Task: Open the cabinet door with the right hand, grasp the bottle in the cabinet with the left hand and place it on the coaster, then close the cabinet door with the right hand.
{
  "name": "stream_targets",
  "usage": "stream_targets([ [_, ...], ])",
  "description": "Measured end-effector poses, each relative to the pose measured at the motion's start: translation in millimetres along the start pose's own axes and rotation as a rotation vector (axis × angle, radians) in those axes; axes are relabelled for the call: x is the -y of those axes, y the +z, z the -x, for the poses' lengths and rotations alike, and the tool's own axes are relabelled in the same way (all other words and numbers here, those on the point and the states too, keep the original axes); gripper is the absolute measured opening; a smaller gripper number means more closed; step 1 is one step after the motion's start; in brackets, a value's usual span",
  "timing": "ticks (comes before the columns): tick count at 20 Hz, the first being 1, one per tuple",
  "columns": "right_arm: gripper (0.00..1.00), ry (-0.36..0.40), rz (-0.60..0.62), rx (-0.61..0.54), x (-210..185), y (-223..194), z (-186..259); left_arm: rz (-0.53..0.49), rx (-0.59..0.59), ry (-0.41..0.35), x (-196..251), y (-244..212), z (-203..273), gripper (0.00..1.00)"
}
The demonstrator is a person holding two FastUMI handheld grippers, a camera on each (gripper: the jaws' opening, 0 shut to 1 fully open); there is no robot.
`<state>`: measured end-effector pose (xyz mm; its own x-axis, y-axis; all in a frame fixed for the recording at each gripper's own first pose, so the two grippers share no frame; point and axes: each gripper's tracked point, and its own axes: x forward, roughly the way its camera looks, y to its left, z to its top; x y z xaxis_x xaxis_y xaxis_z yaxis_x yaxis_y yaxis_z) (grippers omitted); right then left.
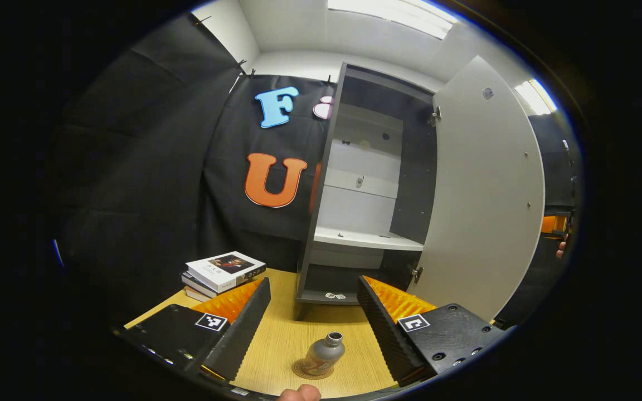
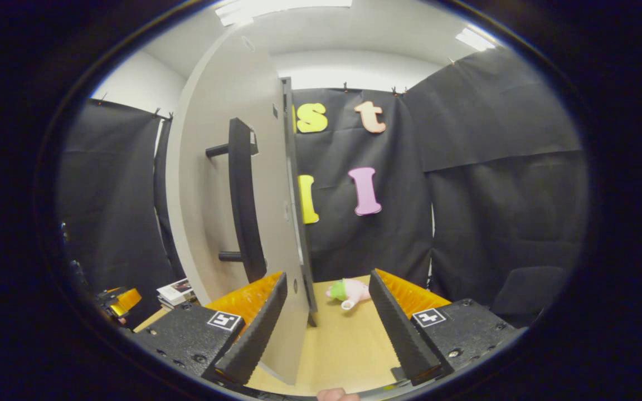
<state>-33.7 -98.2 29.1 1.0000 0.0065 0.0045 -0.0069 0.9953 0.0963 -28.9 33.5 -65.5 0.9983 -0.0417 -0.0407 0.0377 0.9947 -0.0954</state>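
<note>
- Step in hand: the bottle [image 1: 325,354] stands upright on the coaster [image 1: 305,371] on the table [image 1: 282,340], and the cabinet door [image 1: 485,195] stands wide open; judged from this, placement is done and closing the door remains.
- Left gripper [image 1: 314,320]: jaws spread wide, holding nothing. The bottle stands between its fingers and apart from both, in front of the open cabinet [image 1: 365,184].
- Right gripper [image 2: 327,326]: jaws also wide apart and empty. The door's free edge runs just beside its left finger [image 2: 257,328]; whether they touch cannot be told. The door's black handle [image 2: 243,200] lies on the face to the left of that edge.
- Next move, as a judgement: the right gripper needs to bear on the door's outer face or take the handle, then swing the panel toward the cabinet.
- Also present: a stack of books [image 1: 222,271] left of the cabinet; a soft toy [image 2: 348,292] on the table beyond the right gripper.
</note>
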Motion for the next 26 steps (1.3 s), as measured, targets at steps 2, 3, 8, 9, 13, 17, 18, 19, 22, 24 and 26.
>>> stream_targets([
  [2, 0.97, 0.043, 0.004, -0.002, -19, -1, -1, -0.002, 0.001, 0.008, -3, 0, 3, 0.95],
  [3, 0.97, 0.064, 0.004, -0.003, -29, -2, -3, -0.002, 0.002, 0.015, -7, 1, 5, 0.95],
  [8, 0.96, 0.121, -0.014, -0.016, -45, -5, -29, 0.002, 0.005, 0.056, -26, 2, 12, 0.95],
  [9, 0.96, 0.135, -0.029, -0.020, -48, -6, -34, 0.004, 0.005, 0.064, -29, 2, 13, 0.95],
  [13, 0.97, 0.246, -0.038, -0.046, -86, -12, -47, 0.008, 0.003, 0.091, -41, 2, 16, 0.95],
  [17, 0.96, 0.182, 0.069, 0.002, -87, -6, -68, 0.011, 0.004, 0.114, -53, 2, 18, 0.95],
  [18, 0.96, 0.200, 0.047, -0.011, -92, -7, -72, 0.012, -0.001, 0.119, -55, 1, 18, 0.95],
  [19, 0.96, 0.217, 0.031, -0.018, -98, -9, -67, 0.013, 0.000, 0.125, -57, 2, 19, 0.95],
  [22, 0.96, 0.248, 0.039, -0.008, -117, -8, -69, 0.016, -0.002, 0.141, -65, 1, 18, 0.95],
  [24, 0.96, 0.272, 0.049, -0.011, -134, -14, -73, 0.017, -0.007, 0.152, -70, 0, 19, 0.95],
  [26, 0.96, 0.306, 0.053, -0.017, -153, -20, -78, 0.019, -0.012, 0.163, -75, -1, 19, 0.95],
])
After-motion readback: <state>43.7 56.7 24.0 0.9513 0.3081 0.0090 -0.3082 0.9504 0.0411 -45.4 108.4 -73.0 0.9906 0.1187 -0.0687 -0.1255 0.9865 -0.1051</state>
